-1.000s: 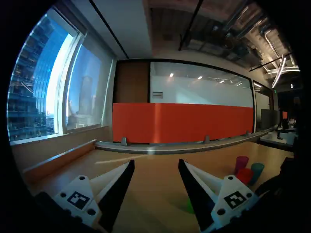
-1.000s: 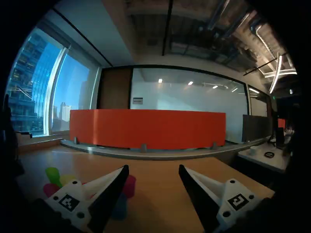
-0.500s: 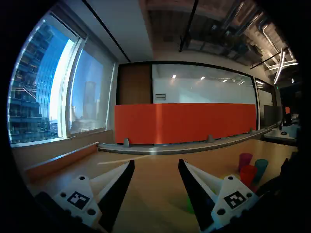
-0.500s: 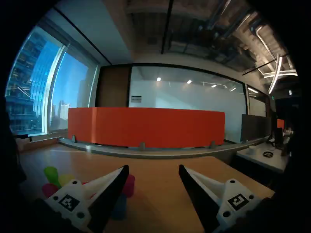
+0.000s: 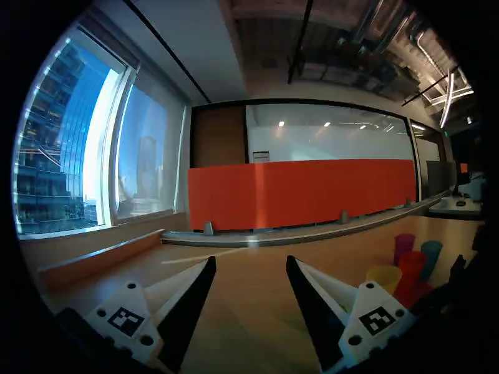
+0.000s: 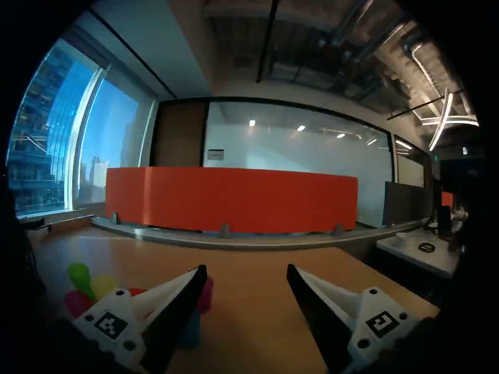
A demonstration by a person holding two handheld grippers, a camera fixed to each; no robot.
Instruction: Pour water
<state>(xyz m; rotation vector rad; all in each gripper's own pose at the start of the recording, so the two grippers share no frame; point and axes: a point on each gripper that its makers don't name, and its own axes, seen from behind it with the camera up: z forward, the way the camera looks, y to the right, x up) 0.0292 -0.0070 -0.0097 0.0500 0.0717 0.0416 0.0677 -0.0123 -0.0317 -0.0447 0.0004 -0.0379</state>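
Item: plastic cups [image 5: 411, 271] — a cluster, upright on the counter [image 5: 249, 311]. They lie right of the left gripper [image 5: 249, 258] and low-left of the right gripper [image 6: 245, 268], so between the 2. Both jaws apart, empty. Right gripper judged nearer — magenta cup [image 6: 204, 293] sits just behind its finger.

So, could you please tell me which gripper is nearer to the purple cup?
Right, as far as I can judge. The purple cup sits just beside one finger of the right gripper; from the left gripper the cup stands farther off, beyond its finger.
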